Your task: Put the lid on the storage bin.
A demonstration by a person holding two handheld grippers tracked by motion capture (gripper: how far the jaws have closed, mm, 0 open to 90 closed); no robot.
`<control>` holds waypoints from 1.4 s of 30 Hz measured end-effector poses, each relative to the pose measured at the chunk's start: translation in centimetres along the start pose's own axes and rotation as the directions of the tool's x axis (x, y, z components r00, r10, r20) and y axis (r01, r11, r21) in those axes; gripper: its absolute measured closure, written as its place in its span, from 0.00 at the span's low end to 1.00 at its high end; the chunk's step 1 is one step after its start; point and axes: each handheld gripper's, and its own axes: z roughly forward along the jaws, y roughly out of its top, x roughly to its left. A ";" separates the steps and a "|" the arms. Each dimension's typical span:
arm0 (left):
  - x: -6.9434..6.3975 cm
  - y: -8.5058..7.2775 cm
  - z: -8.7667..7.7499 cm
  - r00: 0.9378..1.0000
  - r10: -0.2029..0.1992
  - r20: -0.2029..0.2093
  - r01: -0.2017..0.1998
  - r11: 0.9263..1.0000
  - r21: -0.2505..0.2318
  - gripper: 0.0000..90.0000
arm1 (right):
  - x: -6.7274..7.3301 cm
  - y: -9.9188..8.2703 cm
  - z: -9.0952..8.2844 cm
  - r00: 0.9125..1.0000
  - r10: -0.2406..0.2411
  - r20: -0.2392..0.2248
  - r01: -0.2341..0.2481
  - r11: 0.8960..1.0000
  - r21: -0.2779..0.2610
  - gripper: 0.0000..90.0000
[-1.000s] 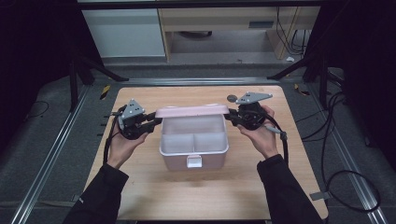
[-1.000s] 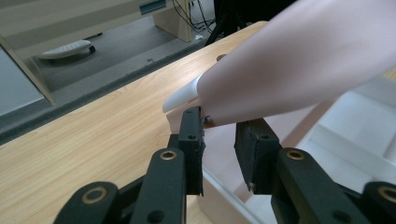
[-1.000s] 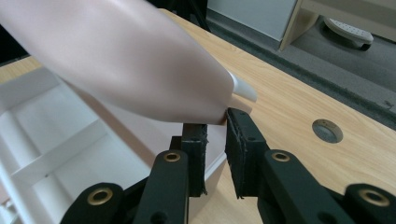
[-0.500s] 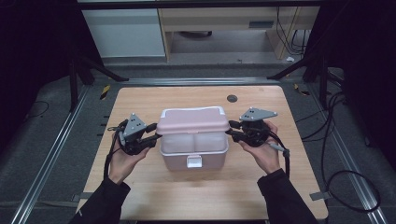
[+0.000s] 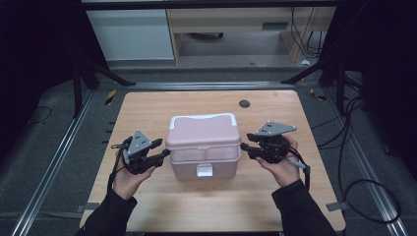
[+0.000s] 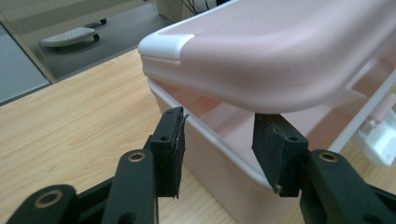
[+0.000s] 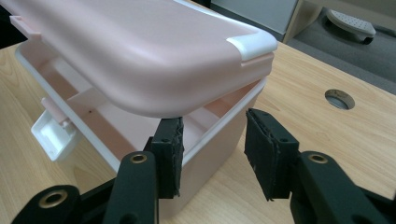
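Now the left gripper (image 5: 160, 151) stands with its jaws parted at the left end of the pink box (image 5: 204, 160), and the right gripper (image 5: 248, 147) mirrors it at the right end. Both pairs of jaws have just been opening. In the left gripper view the pads (image 6: 170, 149) straddle the box wall under the lid's edge without pressing on it; in the right gripper view the right gripper (image 7: 215, 154) straddles the wall the same way, released.

The lid (image 5: 202, 130) has come down over the box but, judging from both gripper views, it is not seated: a gap shows between its rim and the box rim, and the compartments inside can be seen through it. The white latch (image 5: 204, 170) at the front hangs unfastened. So lowering looks done; pressing the lid flush and snapping the latch look left.

The box sits near the middle of the wooden table (image 5: 147, 108), well apart from every edge, with bare board on all sides for drawing both hands back. A round hole (image 5: 244, 103) lies beyond, well clear
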 end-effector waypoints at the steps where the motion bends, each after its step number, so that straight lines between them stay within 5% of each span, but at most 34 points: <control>1: 0.0 -0.1 0.0 1.000 -0.006 0.000 0.006 1.000 -0.001 0.60 | 0.1 -0.1 0.0 1.000 -0.002 -0.001 0.002 1.000 0.003 0.63; 17: -0.7 -1.4 -0.8 1.000 -0.004 0.018 0.004 1.000 0.017 0.56 | 1.2 -1.4 -0.5 1.000 -0.028 -0.012 0.028 0.998 0.060 0.57; 23: -0.5 -2.1 -1.1 1.000 0.016 0.011 -0.017 0.998 0.069 0.54 | 1.3 -2.0 -1.2 1.000 -0.017 -0.010 0.018 0.999 0.046 0.55; 36: 1.9 -3.8 -1.4 0.997 -0.064 -0.034 0.066 0.994 0.087 0.50 | -1.5 -4.2 -2.0 0.995 0.056 0.081 -0.062 0.996 0.070 0.45; 42: 4.3 -6.0 -0.5 0.987 -0.123 -0.100 0.136 0.980 0.142 0.48 | -3.9 -7.1 -1.8 0.981 0.122 0.151 -0.140 0.983 0.117 0.39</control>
